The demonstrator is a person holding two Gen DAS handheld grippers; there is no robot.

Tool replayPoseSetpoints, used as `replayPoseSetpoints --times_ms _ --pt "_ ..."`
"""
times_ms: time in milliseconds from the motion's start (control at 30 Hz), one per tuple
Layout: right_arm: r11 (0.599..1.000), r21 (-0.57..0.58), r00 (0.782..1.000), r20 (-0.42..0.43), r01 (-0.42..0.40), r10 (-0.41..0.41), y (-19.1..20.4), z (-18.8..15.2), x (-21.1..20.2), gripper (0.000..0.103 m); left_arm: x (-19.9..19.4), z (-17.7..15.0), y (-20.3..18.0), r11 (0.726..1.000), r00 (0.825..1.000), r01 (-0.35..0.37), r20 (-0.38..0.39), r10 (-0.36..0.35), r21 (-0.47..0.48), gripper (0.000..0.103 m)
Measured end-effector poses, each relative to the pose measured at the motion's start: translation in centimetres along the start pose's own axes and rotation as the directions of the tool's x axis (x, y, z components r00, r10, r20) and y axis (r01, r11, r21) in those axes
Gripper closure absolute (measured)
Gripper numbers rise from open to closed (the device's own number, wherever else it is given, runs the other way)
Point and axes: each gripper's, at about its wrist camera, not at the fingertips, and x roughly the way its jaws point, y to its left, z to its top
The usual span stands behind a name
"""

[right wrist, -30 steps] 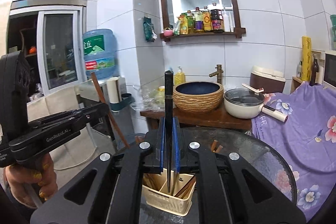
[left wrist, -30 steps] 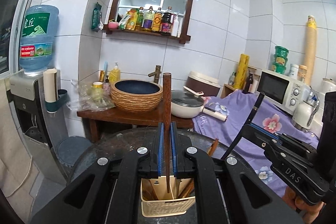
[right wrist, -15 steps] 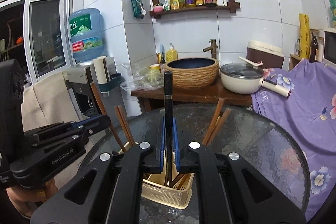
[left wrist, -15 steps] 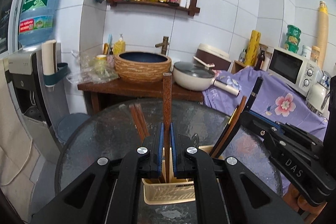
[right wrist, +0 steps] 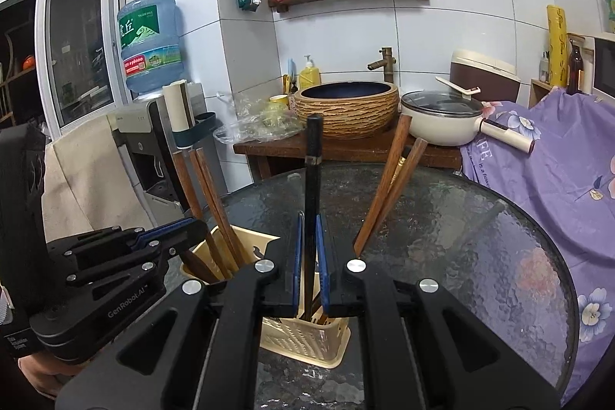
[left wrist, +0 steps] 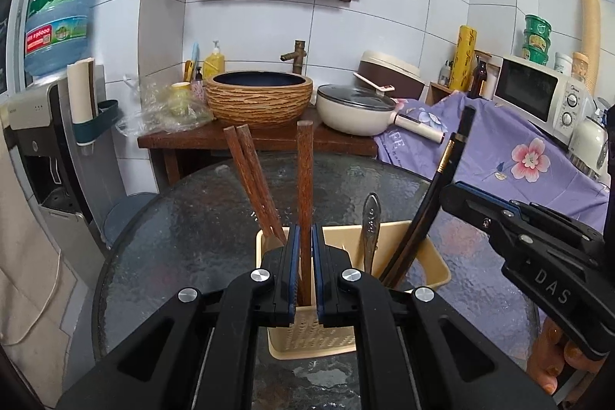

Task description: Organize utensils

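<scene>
The left gripper (left wrist: 303, 279) pinches a brown wooden chopstick (left wrist: 304, 187) upright, its lower end already inside the cream utensil basket (left wrist: 430, 256) on the glass table (left wrist: 173, 218). The right gripper (right wrist: 309, 279) likewise clamps a black chopstick (right wrist: 313, 179) standing in that basket. Released while leaning, either stick could tip the light basket or snag the chopsticks and spoon (left wrist: 371, 214) crowded inside.

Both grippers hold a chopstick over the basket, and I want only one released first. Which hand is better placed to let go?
Left, narrowly: the left gripper holds its brown chopstick upright, lower end inside the basket. The right gripper's black chopstick is in too.
</scene>
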Motion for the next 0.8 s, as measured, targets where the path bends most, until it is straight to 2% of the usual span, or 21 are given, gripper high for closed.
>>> replayPoseSetpoints --times_ms 33,67,100,133,167,200,233,300,367,400,500,567,667,733,800 --pt "1.000 0.003 1.000 0.008 0.001 -0.001 0.0 0.0 -0.2 0.093 -0.2 0.0 0.0 1.000 1.000 -0.005 0.006 0.005 0.006 0.094" --pt "1.000 0.003 1.000 0.020 0.002 -0.002 -0.1 0.0 -0.6 0.088 -0.5 -0.1 -0.1 1.000 1.000 -0.008 0.012 0.008 0.011 0.085" --pt "1.000 0.004 0.999 0.036 0.002 -0.002 -0.1 0.0 -1.1 0.076 -0.9 -0.1 -0.1 1.000 1.000 -0.011 0.023 0.010 0.018 0.074" --pt "1.000 0.004 0.999 0.049 0.002 -0.002 -0.1 0.0 -1.6 0.067 -1.3 -0.2 -0.2 1.000 0.999 -0.011 0.032 0.010 0.021 0.068" --pt "1.000 0.003 0.997 0.078 0.005 -0.006 -0.2 -0.2 -2.6 0.050 -2.0 -0.4 -0.3 1.000 0.999 -0.011 0.050 0.009 0.024 0.055" --pt "1.000 0.002 0.995 0.097 0.009 -0.009 -0.2 -0.3 -3.2 0.045 -2.7 -0.6 -0.3 1.000 0.998 -0.010 0.069 0.008 0.028 0.041" --pt "1.000 -0.003 0.992 0.126 0.017 -0.016 -0.1 -0.8 -4.3 0.044 -3.7 -1.1 -0.4 0.999 0.995 -0.014 0.097 0.011 0.030 0.034" --pt "0.999 -0.022 0.989 0.145 0.024 -0.020 0.1 -1.5 -5.6 0.030 -5.2 -2.2 -0.5 0.999 0.991 -0.009 0.137 0.004 0.040 0.014" --pt "0.998 -0.045 0.986 0.163 0.034 -0.026 0.6 -3.3 -7.2 0.021 -6.5 -3.7 -0.6 0.999 0.986 -0.003 0.165 -0.006 0.053 0.007" --pt "0.998 -0.053 0.985 0.171 0.037 -0.027 0.8 -4.0 -7.7 0.014 -7.1 -4.7 -0.6 0.998 0.984 -0.001 0.176 -0.009 0.059 0.007" --pt "0.994 -0.092 0.984 0.176 0.053 -0.037 1.5 -6.9 -9.2 0.007 -8.2 -7.4 -0.3 0.998 0.985 0.009 0.174 -0.019 0.056 0.006" --pt "0.992 -0.105 0.982 0.180 0.076 -0.056 1.8 -9.0 -10.0 0.006 -8.6 -9.1 0.0 0.999 0.985 0.001 0.174 -0.010 0.051 0.006" --pt "0.983 -0.115 0.972 0.201 0.145 -0.120 1.9 -11.8 -11.2 0.006 -9.4 -11.8 0.7 0.997 0.980 -0.053 0.193 0.041 0.057 0.007" --pt "0.979 -0.107 0.967 0.207 0.171 -0.146 1.7 -13.5 -11.7 0.006 -9.5 -13.2 1.3 0.996 0.983 -0.074 0.170 0.065 0.050 0.007" --pt "0.982 -0.087 0.971 0.186 0.165 -0.147 1.4 -14.7 -12.0 0.006 -9.7 -14.9 2.0 0.995 0.985 -0.101 0.143 0.096 0.028 0.007"
